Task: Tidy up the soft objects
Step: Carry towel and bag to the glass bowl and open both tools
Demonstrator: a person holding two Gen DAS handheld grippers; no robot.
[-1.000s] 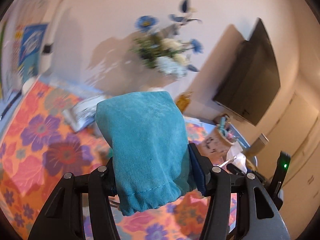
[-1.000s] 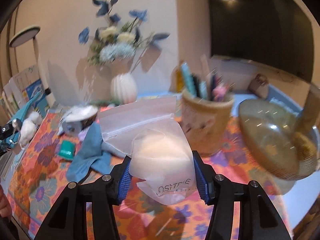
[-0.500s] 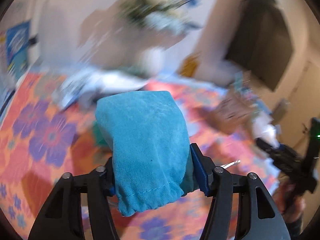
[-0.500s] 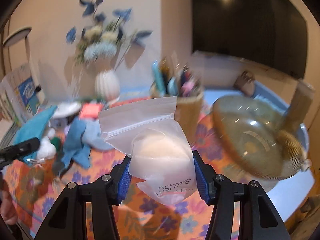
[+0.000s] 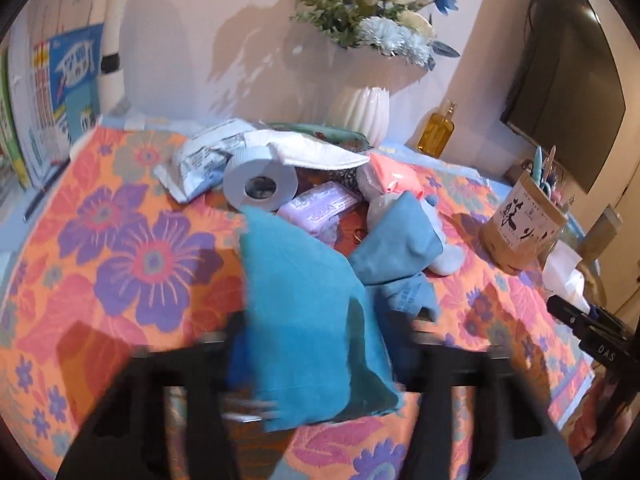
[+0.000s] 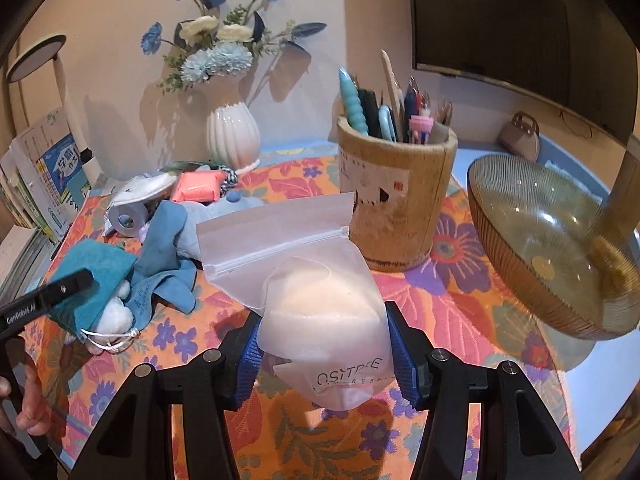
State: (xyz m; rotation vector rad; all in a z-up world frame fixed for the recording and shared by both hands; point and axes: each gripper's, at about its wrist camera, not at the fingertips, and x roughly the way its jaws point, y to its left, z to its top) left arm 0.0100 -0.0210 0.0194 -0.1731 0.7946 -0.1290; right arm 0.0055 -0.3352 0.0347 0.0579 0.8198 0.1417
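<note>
My left gripper [image 5: 320, 356] is blurred by motion; the teal cloth pouch [image 5: 304, 320] lies between its fingers, which look spread wider than the pouch. In the right wrist view the pouch [image 6: 96, 276] sits low over the floral tablecloth [image 6: 460, 280], with a white fluffy toy [image 6: 118, 314] and cord spilling from it. My right gripper [image 6: 326, 344] is shut on a frosted zip bag [image 6: 316, 296] holding a pale soft pad, held above the cloth. A pile of soft things [image 5: 320, 192] lies behind: blue cloths, a tissue roll, packets.
A white vase with blue flowers [image 6: 232, 136] stands at the back. A wooden pen holder [image 6: 396, 196] is right of centre, an amber glass bowl [image 6: 552, 248] at far right. Books [image 6: 48, 176] stand at the left edge. A yellow bottle [image 5: 438, 130] stands by the wall.
The left gripper has swung down toward the tablecloth near the pile and its fingers have spread away from the teal pouch. The right gripper still holds the zip bag, shifted slightly.
</note>
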